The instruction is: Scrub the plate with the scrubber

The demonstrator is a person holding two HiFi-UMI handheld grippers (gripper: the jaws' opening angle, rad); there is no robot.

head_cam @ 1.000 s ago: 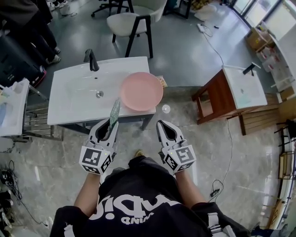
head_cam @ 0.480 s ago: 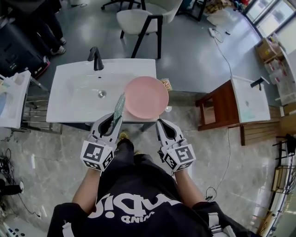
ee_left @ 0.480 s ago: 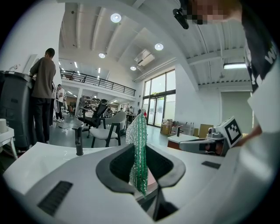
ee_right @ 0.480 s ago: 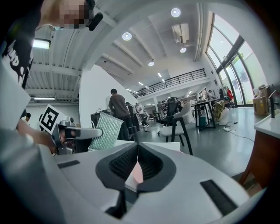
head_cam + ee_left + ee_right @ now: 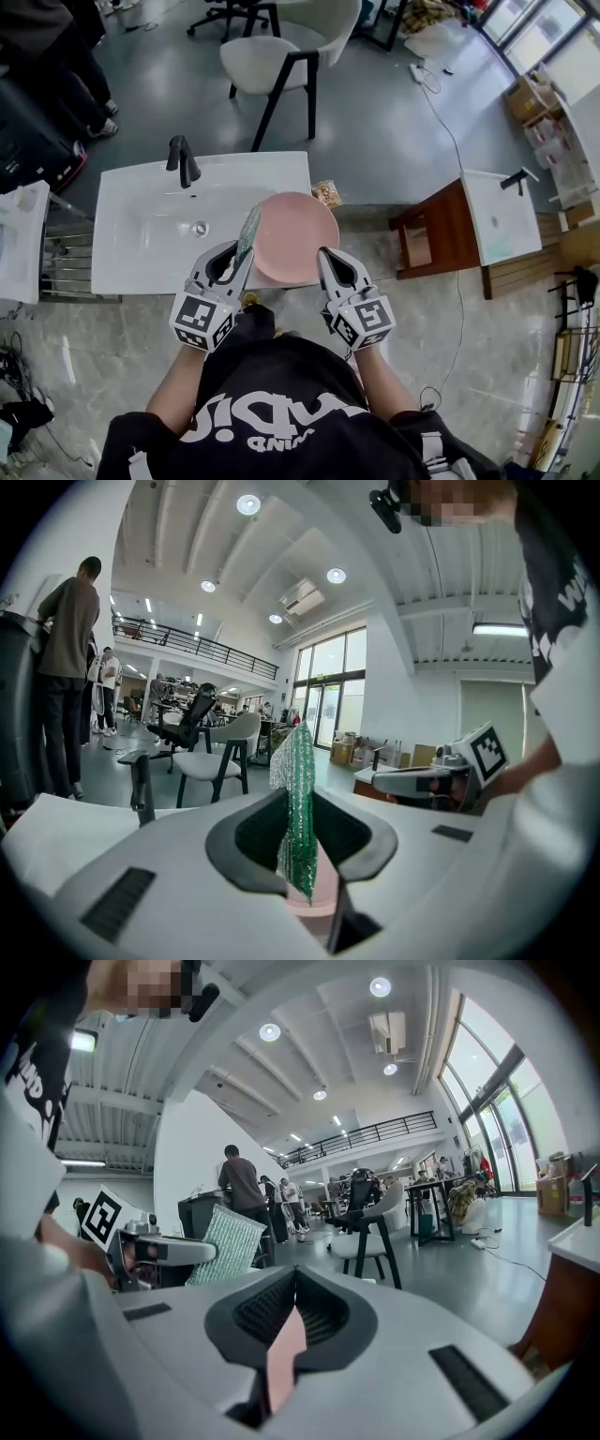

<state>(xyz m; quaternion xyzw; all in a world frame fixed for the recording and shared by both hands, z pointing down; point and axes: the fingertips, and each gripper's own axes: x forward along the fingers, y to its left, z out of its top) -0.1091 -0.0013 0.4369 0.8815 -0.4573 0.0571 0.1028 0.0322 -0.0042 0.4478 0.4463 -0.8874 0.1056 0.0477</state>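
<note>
A glossy white rectangular sink (image 5: 141, 253) is sitting at the left. The left gripper (image 5: 234, 256) is pinching a thin, sparkly green mesh scrubber (image 5: 247, 232) upright, just beside the smooth round pink plate (image 5: 300, 230) lying on the sink's right end. The right gripper (image 5: 328, 255) is hovering at the plate's near edge, jaws pressed together and empty.

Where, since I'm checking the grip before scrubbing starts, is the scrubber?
Head view: the scrubber stands on edge in the shut left claw, at the white sink's front rim, just left of the pink plate.
</note>
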